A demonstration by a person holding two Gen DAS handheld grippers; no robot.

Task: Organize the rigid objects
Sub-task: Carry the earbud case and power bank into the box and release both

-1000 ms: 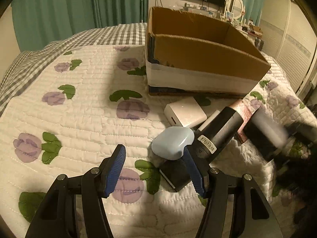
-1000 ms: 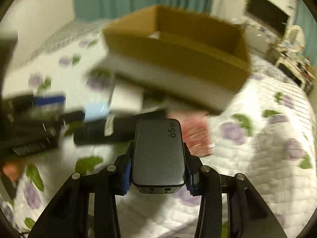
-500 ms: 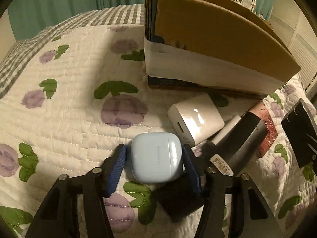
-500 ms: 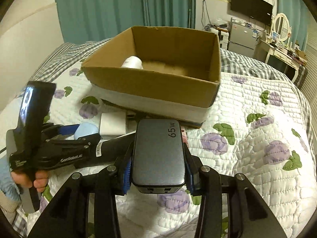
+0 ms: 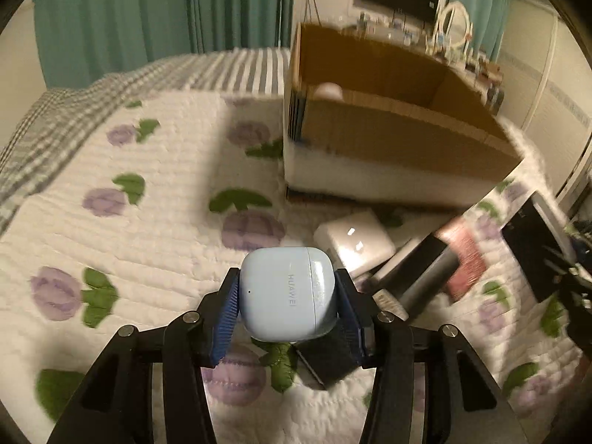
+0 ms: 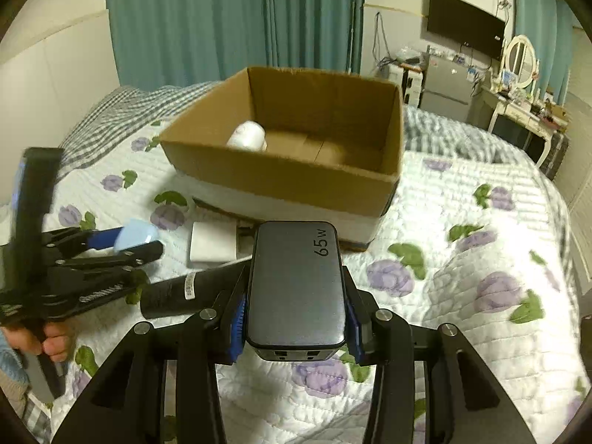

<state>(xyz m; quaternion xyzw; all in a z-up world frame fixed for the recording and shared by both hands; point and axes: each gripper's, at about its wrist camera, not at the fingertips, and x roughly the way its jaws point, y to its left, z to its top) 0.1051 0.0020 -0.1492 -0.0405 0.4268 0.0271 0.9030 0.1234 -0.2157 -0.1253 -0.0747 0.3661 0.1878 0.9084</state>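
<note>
A bed carries everything here, covered by a white quilt (image 6: 462, 270) printed with purple flowers and green leaves; a grey checked blanket (image 5: 74, 111) lies along its far edge at 10 o'clock. Teal curtains (image 6: 229, 22) hang behind the bed from 11 to 12 o'clock. At 1 to 2 o'clock in the right wrist view a dark TV (image 6: 466, 24) is fixed to the wall above a cluttered dresser with a round white mirror (image 6: 521, 61).

At 9 o'clock in that view the left hand-held gripper (image 6: 135, 235) is closing its jaws on a pale blue earbud case (image 5: 288, 294), which sits between the blue pads clear of the quilt. Just right of it on the quilt lie a white block (image 6: 212, 242), a black tube (image 6: 185, 290) with a label, a pink item (image 5: 464, 259) and a flat black item (image 5: 325, 355) under the case.

A cardboard box (image 6: 296, 181) stands open at 12 o'clock, with a white rounded thing (image 6: 248, 135) in its left corner.

The right hand-held gripper (image 6: 294, 320) is clamped on a dark grey charger (image 6: 296, 285) marked 65W, held above the quilt in front of the box.
</note>
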